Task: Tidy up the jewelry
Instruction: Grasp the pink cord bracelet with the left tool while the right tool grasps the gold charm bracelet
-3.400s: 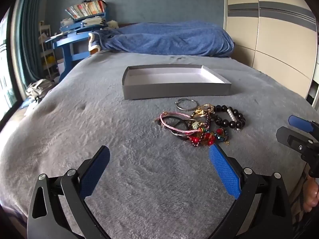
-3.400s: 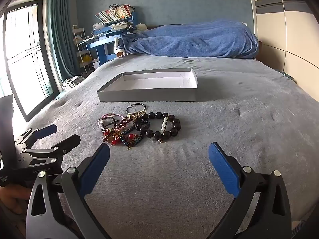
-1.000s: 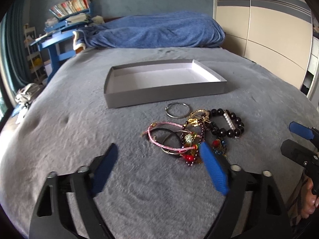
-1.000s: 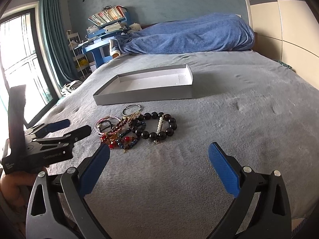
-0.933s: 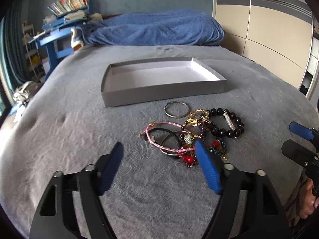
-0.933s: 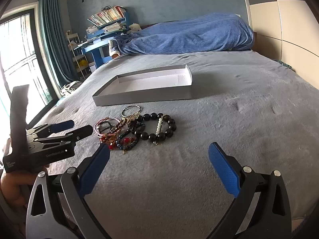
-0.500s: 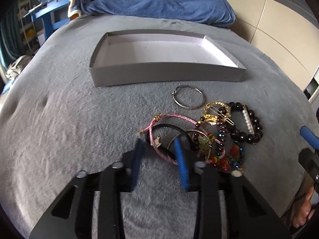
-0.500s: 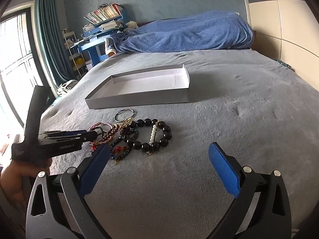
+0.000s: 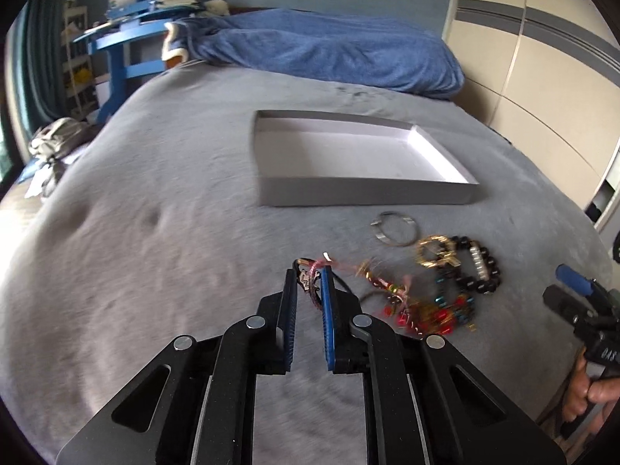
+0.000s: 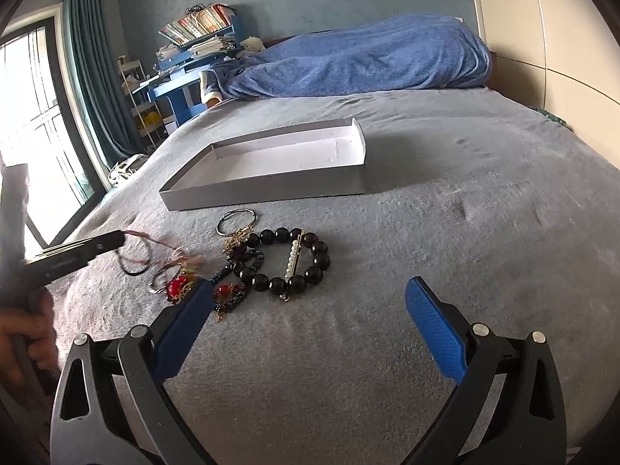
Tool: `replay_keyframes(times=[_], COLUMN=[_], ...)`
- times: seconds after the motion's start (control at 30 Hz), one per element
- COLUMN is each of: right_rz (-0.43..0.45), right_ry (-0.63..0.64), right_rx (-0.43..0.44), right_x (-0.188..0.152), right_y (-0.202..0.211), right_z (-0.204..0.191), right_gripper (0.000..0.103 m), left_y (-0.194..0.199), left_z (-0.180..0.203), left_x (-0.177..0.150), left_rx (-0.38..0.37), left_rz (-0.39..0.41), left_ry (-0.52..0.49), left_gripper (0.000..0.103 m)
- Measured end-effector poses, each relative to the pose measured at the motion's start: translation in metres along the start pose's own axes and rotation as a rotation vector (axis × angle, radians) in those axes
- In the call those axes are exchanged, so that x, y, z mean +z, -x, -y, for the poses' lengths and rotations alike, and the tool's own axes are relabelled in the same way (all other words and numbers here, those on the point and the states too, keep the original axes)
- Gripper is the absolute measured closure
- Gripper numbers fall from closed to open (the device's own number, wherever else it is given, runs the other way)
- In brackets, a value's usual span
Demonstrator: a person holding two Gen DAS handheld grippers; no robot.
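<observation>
My left gripper (image 9: 309, 271) is shut on a pink cord bracelet (image 9: 314, 285) and lifts it off the grey bed; a black loop (image 10: 133, 261) and tangled strands trail from it. It also shows in the right wrist view (image 10: 116, 238). The jewelry pile (image 9: 430, 306) lies to its right: a black bead bracelet (image 10: 288, 263), a gold piece (image 9: 436, 250), red beads (image 10: 178, 285) and a silver ring (image 9: 396, 229). The empty grey tray (image 9: 364, 193) sits just beyond. My right gripper (image 10: 310, 314) is open and empty, near the pile's front.
A blue blanket (image 10: 360, 64) lies heaped at the head of the bed. A blue desk with books (image 10: 193, 46) and a window with curtains (image 10: 93, 89) stand at the left. Wardrobe doors (image 9: 542, 77) line the right side.
My left gripper moved down onto the pile, closed on the pink bracelet and pulled it up and left, dragging tangled pieces. My right gripper stayed open and shifted slightly.
</observation>
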State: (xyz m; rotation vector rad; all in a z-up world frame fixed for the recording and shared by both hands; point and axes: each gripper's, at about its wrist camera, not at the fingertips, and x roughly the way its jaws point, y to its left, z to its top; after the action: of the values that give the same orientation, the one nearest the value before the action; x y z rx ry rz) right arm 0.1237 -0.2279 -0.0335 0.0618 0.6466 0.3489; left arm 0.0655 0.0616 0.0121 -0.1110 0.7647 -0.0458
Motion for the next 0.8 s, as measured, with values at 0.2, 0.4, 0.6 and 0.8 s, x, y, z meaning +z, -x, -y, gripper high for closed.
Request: replay_keyframes(times=[0.2, 0.4, 0.6, 0.8], right_rz=[-0.022, -0.038, -0.064, -0.118], right_ry=[0.023, 0.033, 0.118, 0.294], right_rx=[-0.009, 0.063, 0.08, 0.018], right_x=[0.008, 0.025, 0.037, 0.044], right_y=[-0.016, -0.033, -0.06, -0.091], right_z=[-0.002, -0.015, -0.044, -0.077], right_gripper=[0.006, 0.015, 0.015, 0.015], left_y=[0.002, -0.013, -0.018, -0.024], left_z=[-0.029, -0.026, -0.025, -0.027], left_x=[-0.007, -0.018, -0.023, -0.024], left_rx=[0.025, 0.035, 0.066, 0.068], left_rz=[-0.031, -0.088, -0.096, -0.108], left_ry=[0.072, 0.048, 0.034, 0.04], left_gripper=[0.09, 0.09, 0.081, 0.072])
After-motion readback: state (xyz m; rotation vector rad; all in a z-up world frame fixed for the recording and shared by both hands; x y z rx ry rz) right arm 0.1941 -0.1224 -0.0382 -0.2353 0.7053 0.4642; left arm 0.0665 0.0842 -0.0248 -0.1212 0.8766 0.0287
